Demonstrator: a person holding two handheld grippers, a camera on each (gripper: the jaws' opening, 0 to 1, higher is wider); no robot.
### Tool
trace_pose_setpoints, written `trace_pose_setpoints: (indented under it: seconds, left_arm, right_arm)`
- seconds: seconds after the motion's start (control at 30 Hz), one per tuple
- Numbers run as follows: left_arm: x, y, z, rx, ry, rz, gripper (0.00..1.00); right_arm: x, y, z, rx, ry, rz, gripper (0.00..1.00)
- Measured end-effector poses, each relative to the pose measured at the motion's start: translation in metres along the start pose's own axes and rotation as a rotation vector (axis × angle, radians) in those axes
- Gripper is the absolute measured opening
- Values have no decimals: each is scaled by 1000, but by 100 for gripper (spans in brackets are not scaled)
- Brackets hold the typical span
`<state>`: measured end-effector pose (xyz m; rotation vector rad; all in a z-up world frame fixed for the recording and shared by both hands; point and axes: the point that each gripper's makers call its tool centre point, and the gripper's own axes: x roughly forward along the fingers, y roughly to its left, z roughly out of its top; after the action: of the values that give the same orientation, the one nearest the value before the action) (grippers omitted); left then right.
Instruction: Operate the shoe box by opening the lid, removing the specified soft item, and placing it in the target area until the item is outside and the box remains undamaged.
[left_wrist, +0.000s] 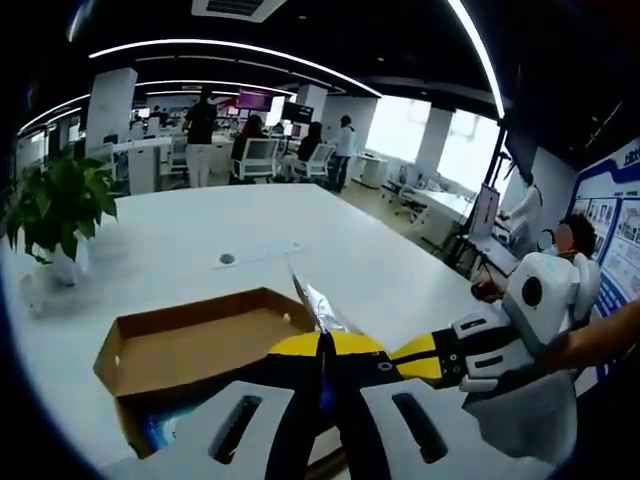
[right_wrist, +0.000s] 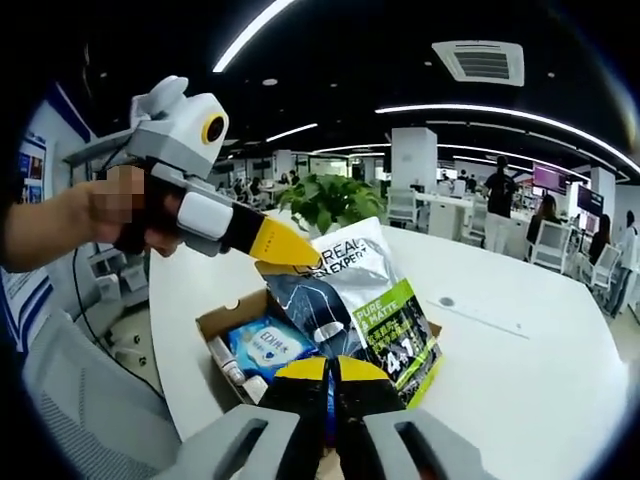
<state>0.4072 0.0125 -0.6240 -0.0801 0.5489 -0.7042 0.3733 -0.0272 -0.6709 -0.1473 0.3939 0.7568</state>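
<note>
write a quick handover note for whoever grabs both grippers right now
Left hand-held gripper: shut on the top edge of the soft pouch.
Right hand-held gripper: shut on the pouch's lower end.
Shoe box: open on the white table, looks undamaged; a blue pack and a tube are inside.
Done: box opened, pouch lifted above it.
Left: set the pouch on the table.

We see a wide open-plan office under a dark ceiling (left_wrist: 330, 40) crossed by curved light strips (left_wrist: 230, 52). A white table (left_wrist: 200, 235) spreads ahead; a potted plant (left_wrist: 58, 205) stands at nine o'clock. Toward twelve o'clock are white pillars (left_wrist: 110, 105), desks and office chairs (left_wrist: 258, 158). Bright windows (left_wrist: 400, 128) glow at two o'clock.
</note>
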Motion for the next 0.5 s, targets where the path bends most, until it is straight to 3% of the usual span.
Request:
trace_pose_setpoints:
  seconds: [0.5]
  left_arm:
    - [29, -14, -9, 16, 20, -15, 0]
  right_arm:
    - [-13, -24, -20, -31, 38, -45, 0]
